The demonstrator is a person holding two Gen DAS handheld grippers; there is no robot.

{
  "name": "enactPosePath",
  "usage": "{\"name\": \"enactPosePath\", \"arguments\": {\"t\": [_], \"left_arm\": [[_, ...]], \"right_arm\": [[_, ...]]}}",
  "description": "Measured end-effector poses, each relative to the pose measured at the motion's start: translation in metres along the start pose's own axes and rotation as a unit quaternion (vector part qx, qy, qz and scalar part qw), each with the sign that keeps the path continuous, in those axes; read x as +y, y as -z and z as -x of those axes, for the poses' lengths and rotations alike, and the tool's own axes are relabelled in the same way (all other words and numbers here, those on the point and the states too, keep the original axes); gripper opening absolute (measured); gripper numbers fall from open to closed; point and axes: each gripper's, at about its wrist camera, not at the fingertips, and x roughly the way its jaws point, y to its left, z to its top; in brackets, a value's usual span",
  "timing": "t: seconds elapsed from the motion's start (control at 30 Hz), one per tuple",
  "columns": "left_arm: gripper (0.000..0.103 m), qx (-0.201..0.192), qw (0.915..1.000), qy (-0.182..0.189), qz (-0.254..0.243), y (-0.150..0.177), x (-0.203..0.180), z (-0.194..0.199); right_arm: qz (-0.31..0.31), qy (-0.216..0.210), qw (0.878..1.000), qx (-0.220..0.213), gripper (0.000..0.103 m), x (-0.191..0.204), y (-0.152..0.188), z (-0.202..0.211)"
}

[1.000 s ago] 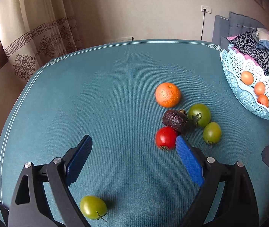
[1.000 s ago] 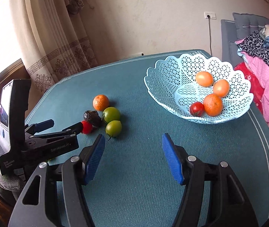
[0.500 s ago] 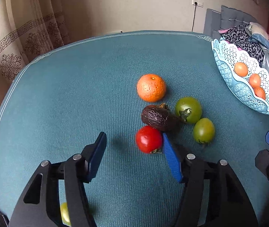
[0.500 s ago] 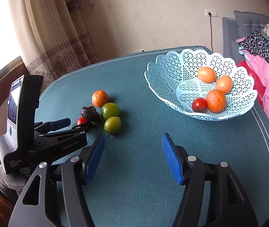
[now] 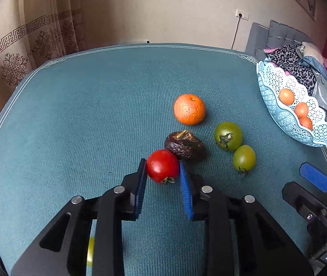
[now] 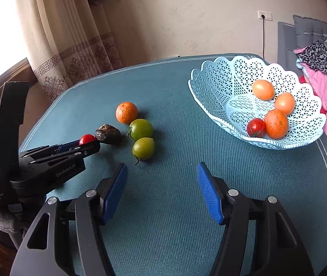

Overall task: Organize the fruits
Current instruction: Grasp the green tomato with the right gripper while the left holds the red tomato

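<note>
Closing inward, left tool (image 5: 163,172) now pinches red tomato (image 5: 162,166) beside shrivelled fruit (image 5: 184,145).

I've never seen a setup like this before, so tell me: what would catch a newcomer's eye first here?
Probably the red tomato near the middle of the teal table, pinched between the blue pads of the left hand-held gripper, whose jaws have just closed on it. Beside it lie an orange, a shrivelled dark fruit and two green tomatoes. To the right, a pale blue lacy basket already holds fruit.
</note>
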Motion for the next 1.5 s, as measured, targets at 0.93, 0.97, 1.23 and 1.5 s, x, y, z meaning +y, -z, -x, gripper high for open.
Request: {"name": "enactPosePath", "arguments": {"t": [0.93,0.97,1.23,1.5], "left_arm": [[0.028,-0.043,0.998,0.009,0.045,0.005,0.036,0.035],[0.028,-0.043,0.998,0.009,0.045,0.005,0.036,0.035],[0.028,-0.041,0.9982,0.01,0.044,0.005,0.036,0.034],[0.028,-0.045,0.9981,0.011,0.04,0.006,0.034,0.036]], "right_arm": [[0.054,0.009,0.998,0.043,0.041,0.034,-0.023,-0.066],[0.053,0.009,0.998,0.045,0.037,0.034,-0.023,-0.068],[0.054,0.007,0.997,0.047,0.03,0.035,-0.02,-0.069],[0.052,0.004,0.998,0.036,0.03,0.032,-0.015,-0.052]]}}
